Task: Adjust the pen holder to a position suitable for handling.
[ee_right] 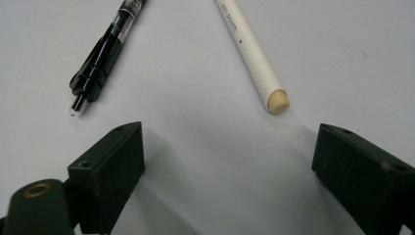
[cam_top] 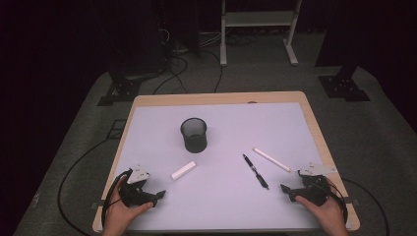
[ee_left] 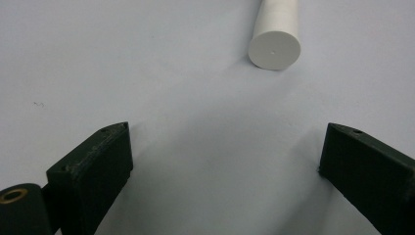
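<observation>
Your left gripper [cam_top: 158, 195] sits low on the mat [cam_top: 275, 118], on the near left side of the cup [cam_top: 194, 134]. Its jaws are wide apart and hold nothing. The white stick [ee_left: 275, 39] lies just in front of them, between that gripper and the cup. Your right gripper [cam_top: 286, 191] sits on the near right side of the cup, jaws apart too. The black pen [ee_right: 105, 51] and the white pen [ee_right: 252, 56] lie just ahead of it.

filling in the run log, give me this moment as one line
left gripper: open, empty | right gripper: open, empty | short white cylinder, black pen, long white pen: flat on table | black mesh cup: upright
</observation>
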A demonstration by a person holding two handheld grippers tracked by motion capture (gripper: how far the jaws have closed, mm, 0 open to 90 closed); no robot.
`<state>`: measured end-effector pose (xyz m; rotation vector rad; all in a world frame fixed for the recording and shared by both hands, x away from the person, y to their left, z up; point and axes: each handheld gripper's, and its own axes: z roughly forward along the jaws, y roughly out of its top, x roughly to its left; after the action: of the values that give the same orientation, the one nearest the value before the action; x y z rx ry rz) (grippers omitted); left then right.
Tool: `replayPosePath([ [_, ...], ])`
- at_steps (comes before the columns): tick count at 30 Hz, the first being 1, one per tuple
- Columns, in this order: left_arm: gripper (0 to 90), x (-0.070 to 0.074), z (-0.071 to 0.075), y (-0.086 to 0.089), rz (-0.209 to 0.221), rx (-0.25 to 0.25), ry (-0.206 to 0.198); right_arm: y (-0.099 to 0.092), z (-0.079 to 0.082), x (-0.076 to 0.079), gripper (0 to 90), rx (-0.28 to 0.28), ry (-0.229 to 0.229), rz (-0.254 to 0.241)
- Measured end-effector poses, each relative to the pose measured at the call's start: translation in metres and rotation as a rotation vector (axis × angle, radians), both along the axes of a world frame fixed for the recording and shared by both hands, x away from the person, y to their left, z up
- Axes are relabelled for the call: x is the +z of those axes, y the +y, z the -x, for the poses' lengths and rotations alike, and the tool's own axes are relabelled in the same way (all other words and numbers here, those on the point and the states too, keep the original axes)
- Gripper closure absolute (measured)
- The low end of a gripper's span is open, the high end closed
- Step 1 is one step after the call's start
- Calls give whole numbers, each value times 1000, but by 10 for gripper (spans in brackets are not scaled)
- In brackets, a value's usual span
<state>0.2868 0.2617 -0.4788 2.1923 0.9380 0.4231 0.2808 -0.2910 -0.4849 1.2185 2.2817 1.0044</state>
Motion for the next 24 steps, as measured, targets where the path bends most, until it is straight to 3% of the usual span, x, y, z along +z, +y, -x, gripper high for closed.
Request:
replayPosePath([
  [9, 54, 1, -1, 1, 4, 2, 5, 0, 0, 0, 111, 0, 0, 0],
  [14, 141, 3, -2, 7, 18, 8, 1, 0, 0, 0, 111, 0, 0, 0],
  [24, 191, 11, -6, 5, 25, 7, -2, 0, 0, 0, 111, 0, 1, -1],
])
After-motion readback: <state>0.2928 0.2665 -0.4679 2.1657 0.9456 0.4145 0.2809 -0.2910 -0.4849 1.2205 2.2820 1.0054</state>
